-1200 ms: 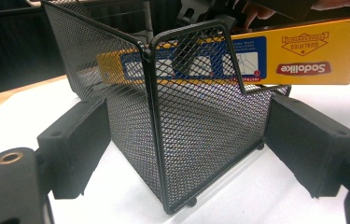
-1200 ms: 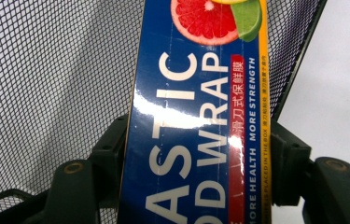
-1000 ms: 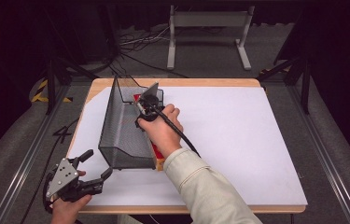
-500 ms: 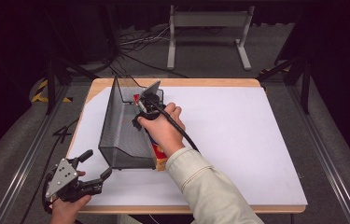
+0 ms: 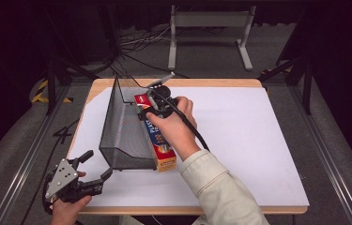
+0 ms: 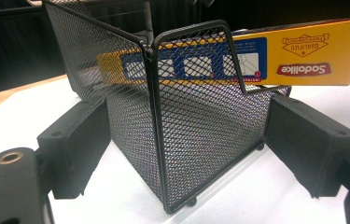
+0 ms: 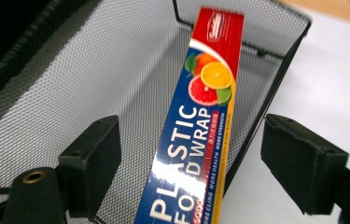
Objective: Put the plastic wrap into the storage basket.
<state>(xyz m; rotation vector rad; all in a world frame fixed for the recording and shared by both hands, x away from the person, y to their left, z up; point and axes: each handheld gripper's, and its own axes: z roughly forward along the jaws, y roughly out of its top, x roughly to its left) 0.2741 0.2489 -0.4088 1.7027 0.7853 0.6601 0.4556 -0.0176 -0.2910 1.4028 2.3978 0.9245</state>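
The box (image 7: 196, 116) lay lengthwise along the basket's (image 5: 122, 126) low side, just under the right tongs (image 5: 157, 105), whose jaws had just opened and stood clear of it, apparently letting go. The left tongs (image 5: 91, 171), open and empty, faced the basket's near corner, ready to steady it.

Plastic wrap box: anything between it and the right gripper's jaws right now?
Nothing visible. The plastic wrap box lies between the open pads of the right gripper, clear of both; its jaws have just been opening. It rests along the mesh basket's right edge.
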